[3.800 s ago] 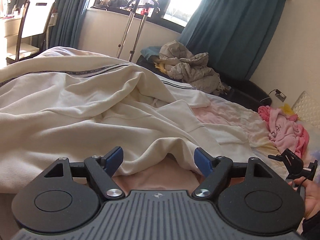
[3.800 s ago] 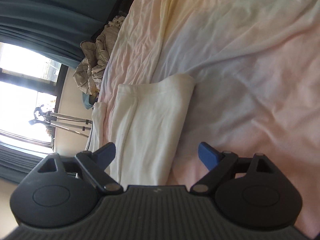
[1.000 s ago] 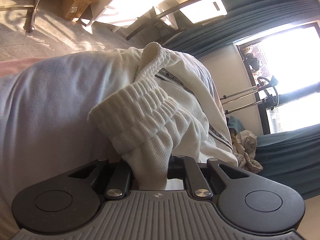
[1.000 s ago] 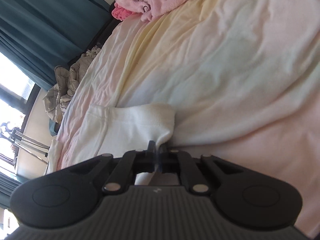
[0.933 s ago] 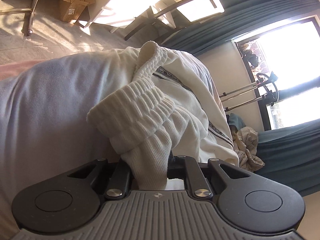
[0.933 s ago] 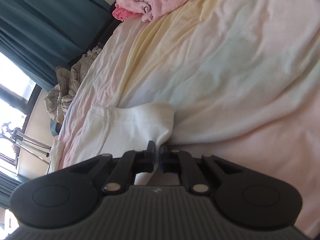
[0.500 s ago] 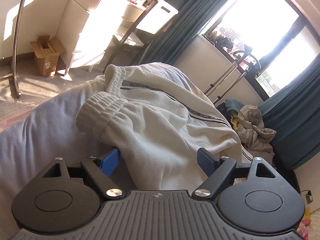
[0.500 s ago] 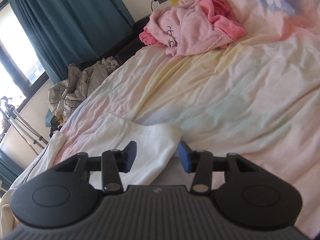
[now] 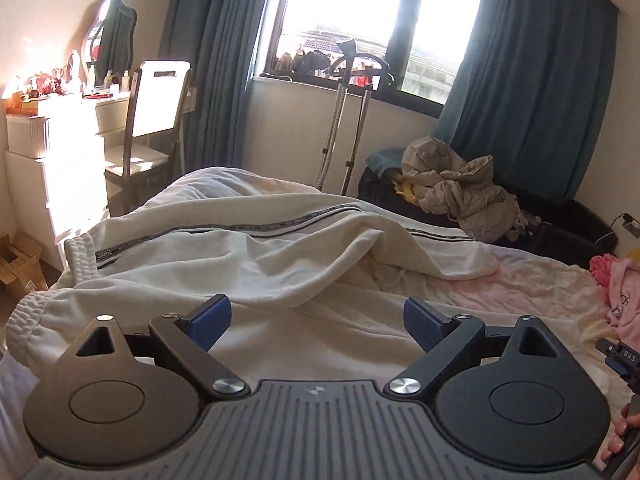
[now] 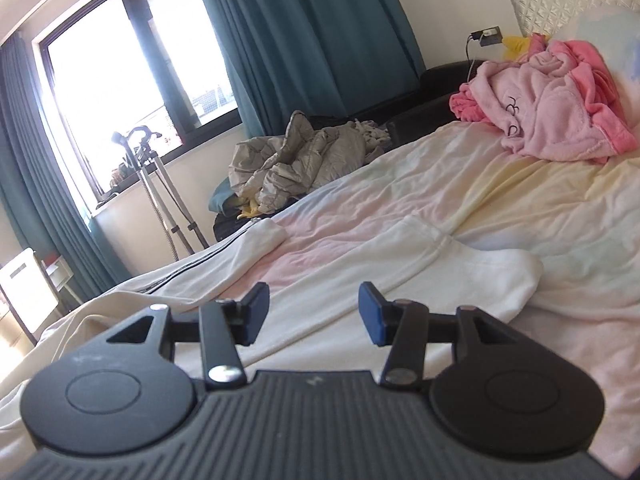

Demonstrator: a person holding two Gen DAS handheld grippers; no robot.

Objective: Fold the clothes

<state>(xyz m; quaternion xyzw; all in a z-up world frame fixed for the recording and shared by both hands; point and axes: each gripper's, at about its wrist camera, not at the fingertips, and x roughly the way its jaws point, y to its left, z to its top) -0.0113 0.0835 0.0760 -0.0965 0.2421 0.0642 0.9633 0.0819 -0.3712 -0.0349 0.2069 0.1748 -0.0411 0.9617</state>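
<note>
Trousers (image 9: pixel 280 264) lie on bed (image 10: pixel 500 208); left jaws opening empty, right jaws spread.

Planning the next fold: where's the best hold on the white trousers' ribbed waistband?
Probably the ribbed waistband at its near-left corner, approached from the bed's left edge: it is thick, bunched and raised off the sheet. The left gripper is opening, nothing between its pads.
</note>
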